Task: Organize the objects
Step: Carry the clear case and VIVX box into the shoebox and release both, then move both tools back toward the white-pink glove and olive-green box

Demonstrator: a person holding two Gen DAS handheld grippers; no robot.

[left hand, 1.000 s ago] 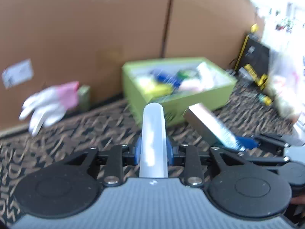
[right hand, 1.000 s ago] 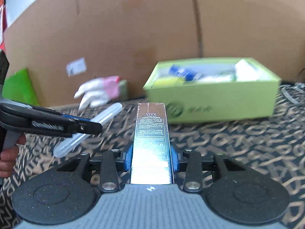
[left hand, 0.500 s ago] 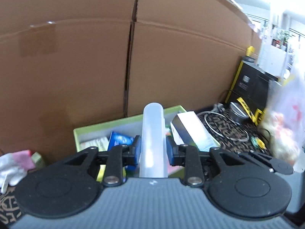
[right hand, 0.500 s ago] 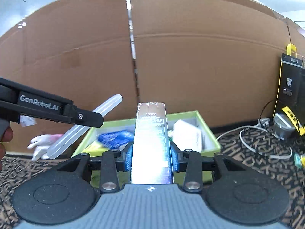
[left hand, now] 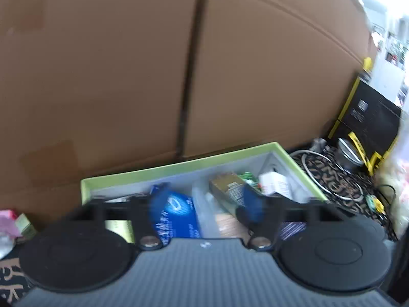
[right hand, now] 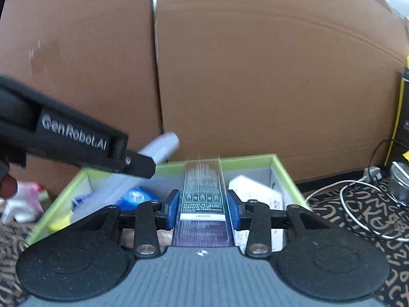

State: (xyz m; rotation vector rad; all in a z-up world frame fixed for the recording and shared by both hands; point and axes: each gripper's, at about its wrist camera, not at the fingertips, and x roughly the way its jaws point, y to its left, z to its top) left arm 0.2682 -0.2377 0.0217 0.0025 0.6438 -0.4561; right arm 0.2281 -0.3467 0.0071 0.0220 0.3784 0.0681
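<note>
The left gripper hangs over the green box, its jaws opening, nothing pressed between them — in the right wrist view the translucent tube slants just beyond its fingers, over the box. The right gripper is opening too; the silver carton sits between its blue pads, apparently loose.

Patterned carpet, green box, white cable
</note>
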